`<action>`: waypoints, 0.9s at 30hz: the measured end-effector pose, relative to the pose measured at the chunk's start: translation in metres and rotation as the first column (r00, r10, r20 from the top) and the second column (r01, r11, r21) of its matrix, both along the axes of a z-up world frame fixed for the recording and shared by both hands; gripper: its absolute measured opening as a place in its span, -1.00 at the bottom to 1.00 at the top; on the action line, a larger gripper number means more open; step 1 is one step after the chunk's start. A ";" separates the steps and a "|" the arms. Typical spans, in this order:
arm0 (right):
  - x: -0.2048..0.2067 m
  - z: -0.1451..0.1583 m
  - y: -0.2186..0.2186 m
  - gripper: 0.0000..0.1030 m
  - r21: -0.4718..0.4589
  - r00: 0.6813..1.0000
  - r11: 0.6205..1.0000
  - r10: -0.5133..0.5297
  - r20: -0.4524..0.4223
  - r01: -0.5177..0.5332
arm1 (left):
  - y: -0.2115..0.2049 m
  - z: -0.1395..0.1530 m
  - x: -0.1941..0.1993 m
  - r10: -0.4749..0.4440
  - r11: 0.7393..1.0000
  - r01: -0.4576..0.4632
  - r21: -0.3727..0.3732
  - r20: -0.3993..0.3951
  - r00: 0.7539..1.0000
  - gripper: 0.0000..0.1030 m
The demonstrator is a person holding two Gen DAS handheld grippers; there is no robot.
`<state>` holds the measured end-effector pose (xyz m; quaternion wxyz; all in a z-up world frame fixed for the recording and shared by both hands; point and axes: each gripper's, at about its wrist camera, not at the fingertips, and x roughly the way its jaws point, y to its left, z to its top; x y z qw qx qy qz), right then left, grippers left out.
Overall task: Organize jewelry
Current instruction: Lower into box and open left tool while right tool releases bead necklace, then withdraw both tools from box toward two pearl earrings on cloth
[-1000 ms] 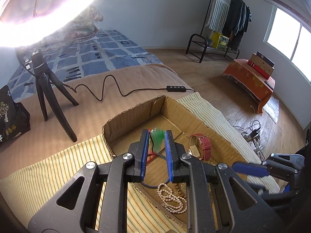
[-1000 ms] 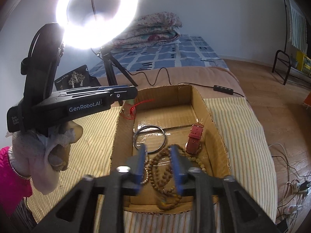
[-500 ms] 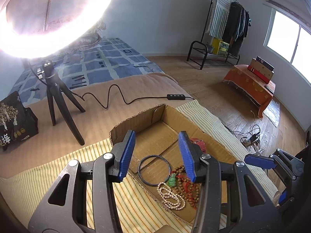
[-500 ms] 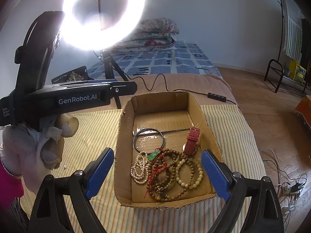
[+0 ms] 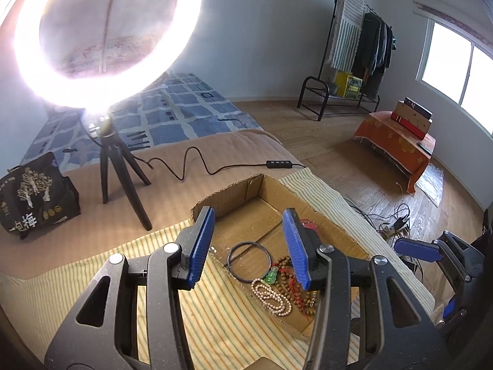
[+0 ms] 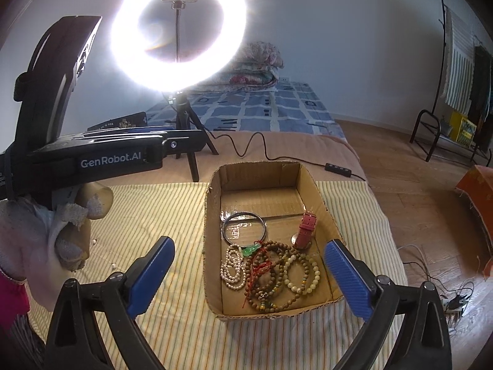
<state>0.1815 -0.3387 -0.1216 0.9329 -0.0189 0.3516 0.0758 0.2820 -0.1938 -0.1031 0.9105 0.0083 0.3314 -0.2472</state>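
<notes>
Both grippers hang above the cardboard box (image 6: 320, 199) of beads: left gripper (image 5: 251, 246) jaws parted wide, right gripper (image 6: 246, 276) jaws wider yet, each holding nothing.

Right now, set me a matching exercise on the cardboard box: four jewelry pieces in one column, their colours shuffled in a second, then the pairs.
Inside the cardboard box:
1. pearl strand
2. watch strap
3. pendant
4. bangle

a. green
b. dark metal
c. white
d. red

Pairs: 1-c, 2-d, 3-a, 4-b
</notes>
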 end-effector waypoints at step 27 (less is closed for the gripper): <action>-0.049 0.032 0.085 0.90 0.034 0.985 0.994 0.102 0.140 -0.108 | 0.182 0.029 -0.108 0.170 0.984 -0.174 0.033 0.085 0.982 -0.09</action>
